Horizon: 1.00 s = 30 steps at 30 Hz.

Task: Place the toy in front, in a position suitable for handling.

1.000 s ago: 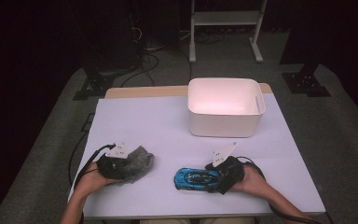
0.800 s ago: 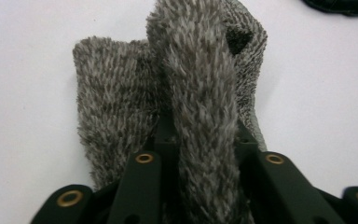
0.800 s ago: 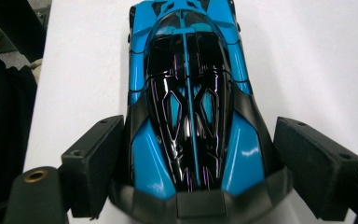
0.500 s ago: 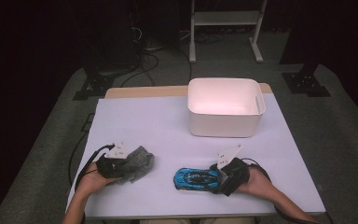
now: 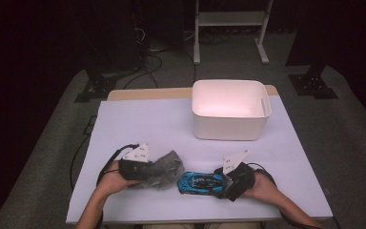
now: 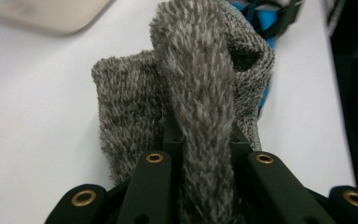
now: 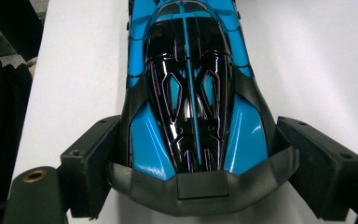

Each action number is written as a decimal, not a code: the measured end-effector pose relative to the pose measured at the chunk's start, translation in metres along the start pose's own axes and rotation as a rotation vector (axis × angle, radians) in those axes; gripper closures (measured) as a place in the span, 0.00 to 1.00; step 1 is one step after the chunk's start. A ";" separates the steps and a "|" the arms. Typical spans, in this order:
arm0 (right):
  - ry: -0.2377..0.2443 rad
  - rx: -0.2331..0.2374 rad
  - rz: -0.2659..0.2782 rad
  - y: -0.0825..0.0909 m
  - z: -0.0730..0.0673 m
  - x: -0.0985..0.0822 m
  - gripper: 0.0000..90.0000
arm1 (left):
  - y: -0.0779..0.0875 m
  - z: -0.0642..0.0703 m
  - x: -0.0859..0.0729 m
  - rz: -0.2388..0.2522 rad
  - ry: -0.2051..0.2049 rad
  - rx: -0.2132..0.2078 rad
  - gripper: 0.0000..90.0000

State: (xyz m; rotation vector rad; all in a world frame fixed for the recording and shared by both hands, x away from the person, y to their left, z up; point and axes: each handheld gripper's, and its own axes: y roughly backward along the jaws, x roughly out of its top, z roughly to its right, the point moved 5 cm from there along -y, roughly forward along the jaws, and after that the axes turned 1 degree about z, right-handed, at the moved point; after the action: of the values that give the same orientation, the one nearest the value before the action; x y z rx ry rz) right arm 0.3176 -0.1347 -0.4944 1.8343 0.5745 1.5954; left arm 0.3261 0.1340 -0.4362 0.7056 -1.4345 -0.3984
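Cloth: a fuzzy grey knit piece is lying bunched on the white table's near left, one fold standing up.
Toy car: a glossy blue-and-black racer is sitting upright just beside it.

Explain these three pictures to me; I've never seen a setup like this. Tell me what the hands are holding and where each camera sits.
A person sits at a white table and holds a hand-held gripper, a two-jawed clamp, in each hand. The high view looks down from above the person's side. The other two cameras ride on the grippers and look along their black jaws.

The left gripper is shut on a grey fuzzy cloth, pinching a fold of it. The right gripper has its jaws at either side of the tail of a blue toy car; the pads seem to touch its flanks, so it looks gripped. An empty white bin stands farther back.
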 end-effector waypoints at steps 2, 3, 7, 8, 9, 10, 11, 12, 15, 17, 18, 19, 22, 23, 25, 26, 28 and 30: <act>0.007 -0.001 0.001 0.000 0.000 0.000 0.18 | -0.006 0.003 0.005 -0.011 -0.023 -0.016 0.86; 0.009 -0.001 0.001 0.000 0.000 0.000 0.19 | -0.019 0.010 0.014 -0.025 -0.055 -0.055 0.86; 0.011 -0.006 0.003 0.000 -0.001 -0.001 0.19 | -0.039 0.018 0.024 -0.031 -0.087 -0.127 0.86; 0.014 -0.009 0.002 0.000 -0.001 -0.001 0.20 | -0.045 0.020 0.026 -0.033 -0.093 -0.140 0.86; 0.016 -0.011 0.003 0.000 -0.002 -0.001 0.20 | -0.050 0.021 0.029 -0.033 -0.102 -0.149 0.86; 0.022 -0.012 0.003 0.000 -0.001 -0.001 0.20 | -0.058 0.022 0.035 -0.028 -0.108 -0.165 0.86; 0.021 -0.013 0.005 0.000 -0.002 -0.001 0.20 | -0.062 0.022 0.038 -0.024 -0.110 -0.174 0.86; 0.024 -0.015 0.007 0.000 -0.002 -0.001 0.20 | -0.066 0.022 0.041 -0.019 -0.112 -0.181 0.86; 0.029 -0.020 0.008 -0.001 -0.002 -0.002 0.20 | -0.074 0.024 0.045 -0.022 -0.125 -0.199 0.86; 0.033 -0.023 0.008 -0.001 -0.003 -0.002 0.21 | -0.075 0.024 0.044 -0.013 -0.120 -0.206 0.86; 0.037 -0.024 0.009 -0.001 -0.003 -0.002 0.21 | -0.075 0.024 0.042 -0.007 -0.115 -0.210 0.86; 0.038 -0.024 0.010 -0.001 -0.003 -0.002 0.21 | -0.074 0.024 0.040 0.002 -0.104 -0.210 0.86; 0.043 -0.027 0.004 -0.001 -0.003 -0.002 0.22 | -0.070 0.024 0.032 -0.001 -0.097 -0.204 0.86; 0.043 -0.027 0.004 -0.001 -0.003 -0.002 0.22 | -0.070 0.024 0.032 -0.001 -0.097 -0.204 0.86; 0.049 -0.027 0.001 0.000 -0.003 -0.002 0.23 | -0.063 0.022 0.023 -0.026 -0.096 -0.177 0.86; 0.045 -0.026 0.002 0.000 -0.003 -0.002 0.24 | -0.060 0.022 0.019 -0.032 -0.090 -0.169 0.86; 0.045 -0.026 0.002 0.000 -0.003 -0.002 0.24 | -0.053 0.020 0.011 -0.046 -0.077 -0.151 0.86; 0.046 -0.025 0.004 0.000 -0.003 -0.002 0.24 | -0.051 0.020 0.008 -0.050 -0.073 -0.144 0.86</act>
State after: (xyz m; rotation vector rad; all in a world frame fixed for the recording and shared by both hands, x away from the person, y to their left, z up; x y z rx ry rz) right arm 0.3144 -0.1354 -0.4958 1.7856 0.5694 1.6445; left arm 0.3160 0.0873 -0.4638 0.6162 -1.4428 -0.5661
